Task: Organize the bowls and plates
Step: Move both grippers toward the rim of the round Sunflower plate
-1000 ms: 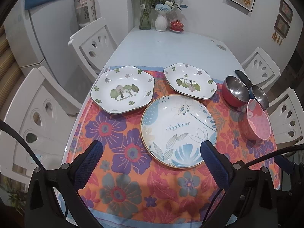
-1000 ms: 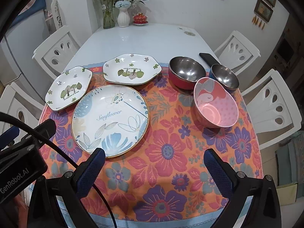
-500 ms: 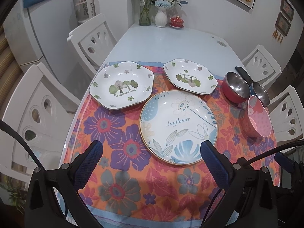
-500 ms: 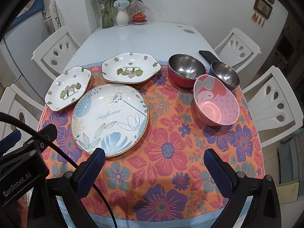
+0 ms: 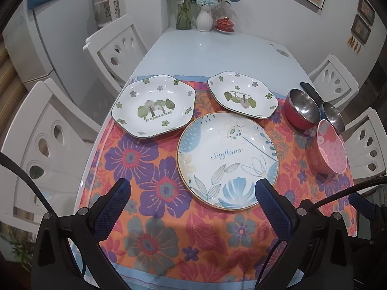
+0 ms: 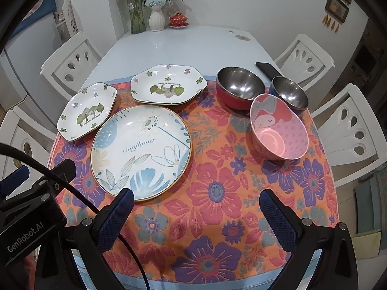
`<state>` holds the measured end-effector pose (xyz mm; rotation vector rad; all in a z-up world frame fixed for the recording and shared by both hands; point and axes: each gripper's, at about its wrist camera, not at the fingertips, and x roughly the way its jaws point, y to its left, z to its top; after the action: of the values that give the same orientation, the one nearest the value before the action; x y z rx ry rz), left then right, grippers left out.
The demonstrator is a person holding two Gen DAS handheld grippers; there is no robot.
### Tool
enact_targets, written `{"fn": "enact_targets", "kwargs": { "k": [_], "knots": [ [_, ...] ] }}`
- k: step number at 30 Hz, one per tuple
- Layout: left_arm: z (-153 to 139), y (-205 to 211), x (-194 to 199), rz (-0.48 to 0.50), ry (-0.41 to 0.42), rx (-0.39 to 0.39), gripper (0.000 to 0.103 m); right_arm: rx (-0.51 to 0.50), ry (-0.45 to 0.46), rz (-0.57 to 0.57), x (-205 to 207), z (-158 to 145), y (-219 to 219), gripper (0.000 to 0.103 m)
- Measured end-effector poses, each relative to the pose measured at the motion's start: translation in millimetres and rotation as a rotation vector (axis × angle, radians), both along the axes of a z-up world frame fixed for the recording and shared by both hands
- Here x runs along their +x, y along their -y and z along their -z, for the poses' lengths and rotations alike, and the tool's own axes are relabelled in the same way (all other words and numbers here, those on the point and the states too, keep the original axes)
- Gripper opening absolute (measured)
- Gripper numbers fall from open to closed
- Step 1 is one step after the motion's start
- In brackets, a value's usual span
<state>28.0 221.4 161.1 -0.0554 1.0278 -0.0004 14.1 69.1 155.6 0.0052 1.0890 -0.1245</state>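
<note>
A round "Sunflower" plate point(image 5: 227, 159) point(image 6: 141, 152) lies on the flowered cloth point(image 5: 154, 220). Two hexagonal tree-print plates point(image 5: 154, 105) point(image 5: 241, 96) lie behind it; both also show in the right wrist view point(image 6: 87, 111) point(image 6: 169, 87). To the right stand a red steel-lined bowl point(image 6: 239, 90), a smaller blue steel-lined bowl point(image 6: 289, 93) and a pink bowl point(image 6: 279, 130). My left gripper point(image 5: 192, 193) is open and empty above the cloth, near the round plate's front rim. My right gripper point(image 6: 197, 204) is open and empty over the cloth's front.
A glass vase point(image 5: 183, 12), a white vase point(image 5: 204, 20) and a red lidded cup point(image 5: 225, 24) stand at the table's far end. A dark flat object point(image 6: 267, 68) lies behind the steel bowls. White chairs point(image 5: 116, 48) point(image 6: 350, 130) flank the table.
Both grippers have drawn slightly closer over the table, so the dishes sit a little lower in view. No dish has moved and both grippers stay open.
</note>
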Motion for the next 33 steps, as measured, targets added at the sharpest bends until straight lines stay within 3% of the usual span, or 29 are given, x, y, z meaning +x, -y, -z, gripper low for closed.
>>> {"fn": "enact_targets", "kwargs": {
  "k": [19, 33],
  "knots": [
    [23, -15, 16, -0.022, -0.049, 0.014, 0.102, 0.029, -0.057, 0.029, 17, 23, 12, 0.103],
    [82, -33, 60, -0.007, -0.135, -0.034, 0.101, 0.074, -0.139, 0.002, 74, 71, 22, 0.101]
  ]
}}
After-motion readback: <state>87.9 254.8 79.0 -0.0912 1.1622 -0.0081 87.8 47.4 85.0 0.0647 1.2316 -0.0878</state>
